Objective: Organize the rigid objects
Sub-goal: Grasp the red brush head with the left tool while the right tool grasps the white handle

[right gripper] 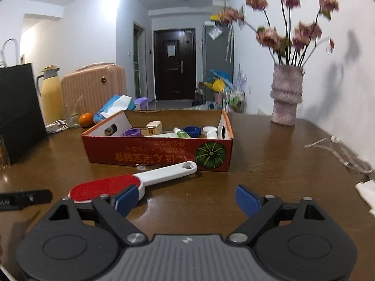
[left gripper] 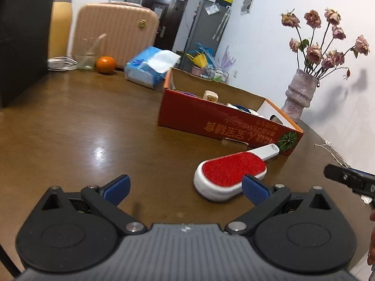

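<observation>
1. Blue-padded fingers of both the left gripper (left gripper: 186, 188) and the right gripper (right gripper: 187, 200) stand wide apart, holding nothing.
2. Just ahead, between the two grippers, the lint brush (right gripper: 131, 182) lies loose on the tabletop (right gripper: 269, 164).
3. Beyond it sits the red box (right gripper: 159, 155), already holding small items.
4. Judged step: approaching the brush; next, centre fingers over its handle, close, lift into the box.
</observation>
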### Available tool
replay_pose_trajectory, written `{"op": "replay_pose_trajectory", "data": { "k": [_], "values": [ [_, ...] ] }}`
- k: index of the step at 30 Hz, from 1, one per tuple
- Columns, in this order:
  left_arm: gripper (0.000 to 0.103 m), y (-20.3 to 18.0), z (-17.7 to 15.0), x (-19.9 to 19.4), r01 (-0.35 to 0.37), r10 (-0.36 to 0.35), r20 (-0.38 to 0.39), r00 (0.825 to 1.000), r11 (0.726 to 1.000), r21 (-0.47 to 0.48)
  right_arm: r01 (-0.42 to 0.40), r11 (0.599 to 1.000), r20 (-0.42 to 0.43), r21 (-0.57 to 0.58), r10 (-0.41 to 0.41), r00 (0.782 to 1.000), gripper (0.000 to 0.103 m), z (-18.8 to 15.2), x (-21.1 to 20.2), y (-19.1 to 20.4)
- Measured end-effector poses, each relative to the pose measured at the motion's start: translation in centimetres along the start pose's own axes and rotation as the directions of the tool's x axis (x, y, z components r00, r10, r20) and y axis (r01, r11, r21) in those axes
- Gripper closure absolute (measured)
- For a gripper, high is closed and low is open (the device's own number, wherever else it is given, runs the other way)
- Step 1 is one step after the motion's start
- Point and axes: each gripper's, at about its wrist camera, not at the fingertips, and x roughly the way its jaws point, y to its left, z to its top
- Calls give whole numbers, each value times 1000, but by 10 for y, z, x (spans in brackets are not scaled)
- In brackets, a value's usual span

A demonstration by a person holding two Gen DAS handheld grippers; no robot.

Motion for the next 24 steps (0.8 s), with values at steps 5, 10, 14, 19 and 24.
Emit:
{"op": "replay_pose_trajectory", "data": {
  "k": [5,10,14,19,24],
  "values": [
    [0,-5,13,39,24,-24,-8,1000,999,22,-37,996,-40,82,41,998,25,22,51,-14],
    [4,-1,21,66,88,-90,-37,995,995,-53,-67,992,-79,111,76,994,33,35,96,-17],
    [13,6,22,72,128,-133,-41,990,987,-98,-89,988,-112,124,103,988,37,38,124,-18],
    [43,8,21,73,149,-155,-45,987,983,-104,-90,982,-158,165,117,981,43,36,150,-24],
    [55,2,19,72,166,-170,-46,984,984,-65,-53,979,-176,197,88,980,48,34,165,-33]
  ]
}}
